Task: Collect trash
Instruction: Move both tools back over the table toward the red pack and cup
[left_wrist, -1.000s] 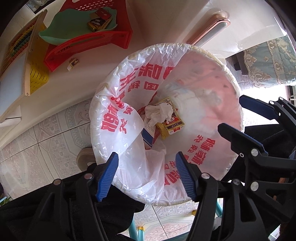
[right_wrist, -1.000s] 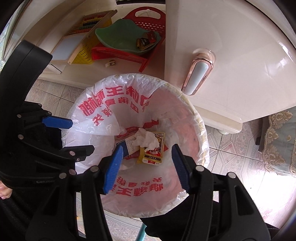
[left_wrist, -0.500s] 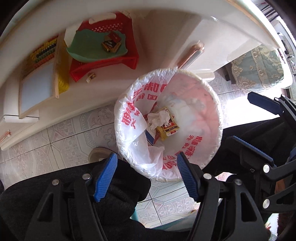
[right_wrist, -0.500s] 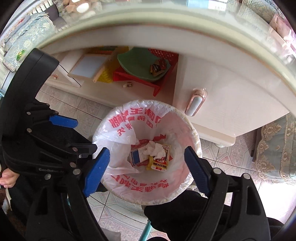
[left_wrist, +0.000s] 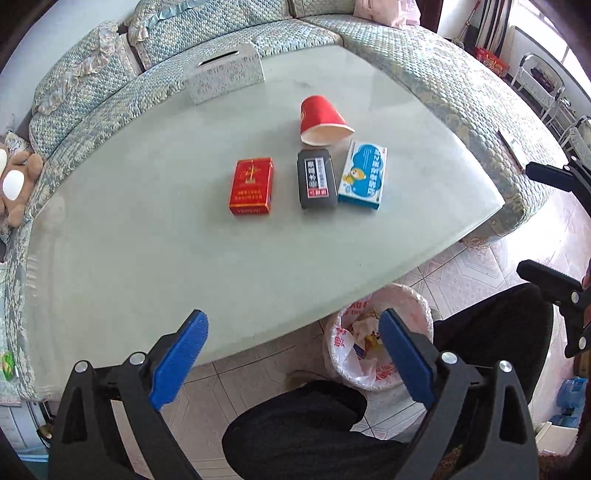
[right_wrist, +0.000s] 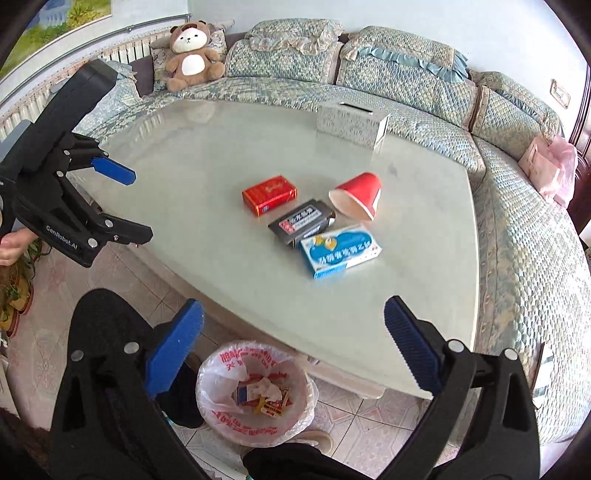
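The left hand-held gripper (left_wrist: 293, 356) and the right hand-held gripper (right_wrist: 293, 349) hang over the near edge of the desk (left_wrist: 147, 240), jaws opening wide with nothing between them. Below them, on the tiled floor by the person's dark-clad knees, stands the bin (right_wrist: 255, 398), lined with a white bag and holding a tissue and small boxes. On the desk lie a red pack (left_wrist: 252, 185), a black pack (left_wrist: 317, 178), a blue box (left_wrist: 364, 175) and a tipped red cup (left_wrist: 322, 122), close together, with a tissue box (left_wrist: 225, 72) at the far edge.

Three boxes (left_wrist: 251, 186), tipped red cup (left_wrist: 322, 122)
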